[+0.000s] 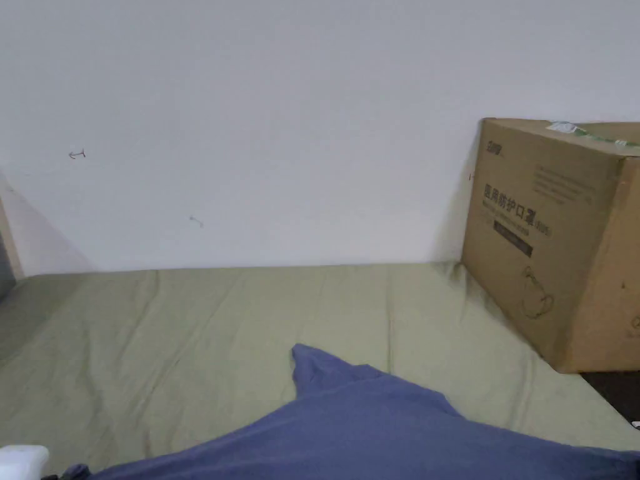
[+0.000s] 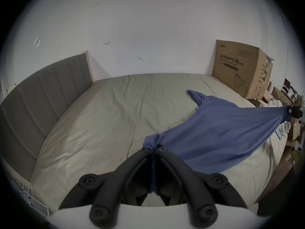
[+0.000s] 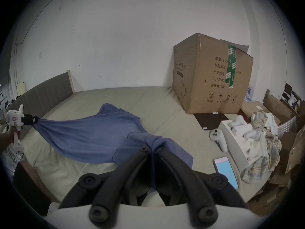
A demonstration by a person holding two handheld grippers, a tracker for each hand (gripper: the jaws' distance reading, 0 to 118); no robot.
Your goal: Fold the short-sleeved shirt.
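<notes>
Both grippers (image 2: pixel 154 149) (image 3: pixel 152 148) pinch the shirt (image 2: pixel 222 133), its hem cut off.

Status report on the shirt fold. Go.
Left gripper and right gripper both shut on the blue shirt. Shirt stretched between them, far end lying on the bed sheet. Cardboard box stands clear.

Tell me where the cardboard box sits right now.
In the head view the cardboard box stands at the right, on the far corner of the bed against the white wall, beyond the blue shirt.
</notes>
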